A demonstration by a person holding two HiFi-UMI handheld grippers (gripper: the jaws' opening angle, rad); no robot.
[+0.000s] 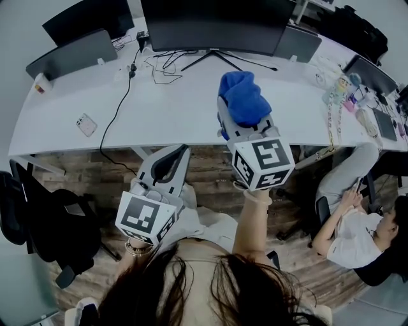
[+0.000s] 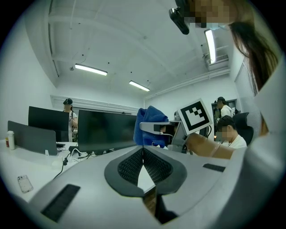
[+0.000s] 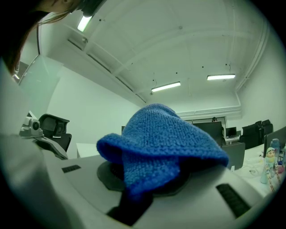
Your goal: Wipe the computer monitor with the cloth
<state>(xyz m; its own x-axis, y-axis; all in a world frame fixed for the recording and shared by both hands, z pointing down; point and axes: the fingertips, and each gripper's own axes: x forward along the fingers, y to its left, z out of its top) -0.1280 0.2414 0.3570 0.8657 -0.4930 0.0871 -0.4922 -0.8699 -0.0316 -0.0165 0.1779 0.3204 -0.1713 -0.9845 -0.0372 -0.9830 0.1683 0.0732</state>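
The cloth (image 1: 245,97) is blue and kinda knitted-looking. It's bunched up and pinched in the right gripper (image 3: 147,183), whose jaws are clamped down on it, so it flops over the tips like a little hat. In the right gripper view it covers most of the pads. From the head view it's held above the desk (image 1: 191,111), roughly mid-desk and a bit toward the front edge, pointing at the monitor (image 1: 217,25) but well apart from the screen, so no contact there.

The monitor is the big dark one standing at the back edge of the desk, around the middle, on a thin splayed stand with loose cables around its foot. The screen is off.

The left gripper (image 1: 173,156) hangs lower, just off the desk's front edge over the wooden floor (image 1: 210,175). Its jaws are closed with the tips touching and nothing between them; the left gripper view shows the ribbed pads (image 2: 156,165) meeting at the top with only a small gap below.

Other stuff: a phone (image 1: 86,125) lies flat near the front left corner of the desk. A black cable (image 1: 118,108) runs from the back edge down over the front edge. There's a second monitor (image 1: 86,18) at the back left corner. Someone is sitting in a chair off the right end of the desk (image 1: 354,223), and a black office chair (image 1: 38,219) stands at the left.
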